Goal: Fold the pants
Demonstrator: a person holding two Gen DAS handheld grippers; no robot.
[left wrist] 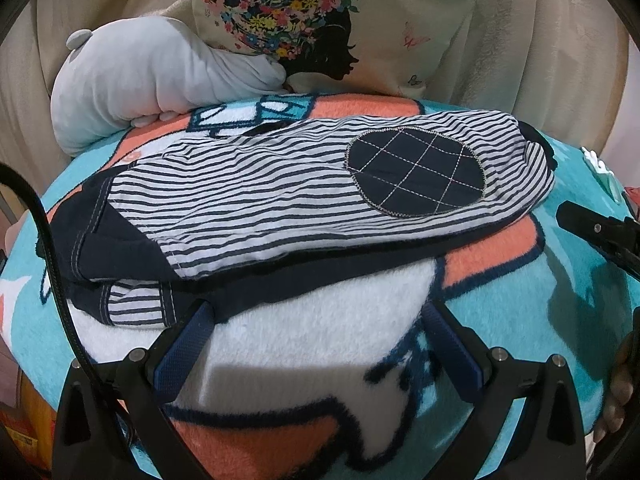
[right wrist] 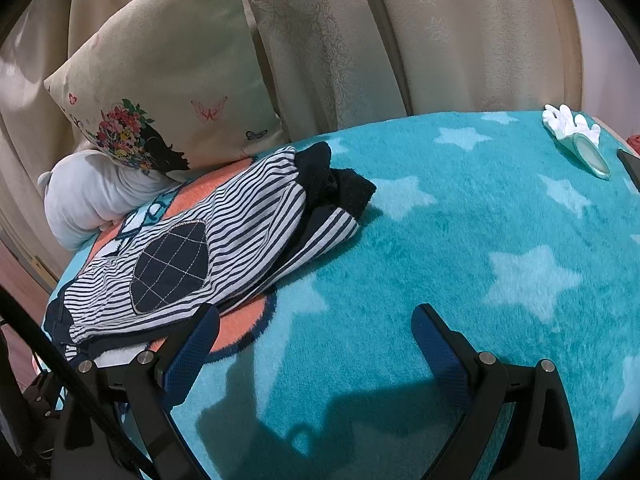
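The striped navy-and-white pants point(left wrist: 280, 204) lie folded lengthwise on a teal, orange and white blanket point(left wrist: 320, 344), a round navy knee patch point(left wrist: 416, 174) facing up. My left gripper point(left wrist: 320, 320) is open and empty, just in front of the pants, its left finger near the navy waistband end. In the right wrist view the pants point(right wrist: 224, 240) lie at the left with dark cuffs bunched at the far end. My right gripper point(right wrist: 316, 336) is open and empty over the blanket point(right wrist: 460, 240), its left finger next to the pants' near edge. Part of the right gripper shows in the left wrist view point(left wrist: 600, 236).
A floral cushion point(left wrist: 304, 24) and a grey plush toy point(left wrist: 152, 80) lean at the back against beige curtains point(right wrist: 400, 40). A white glove with a teal item point(right wrist: 576, 136) lies at the blanket's far right. The blanket's left edge drops off by the pants.
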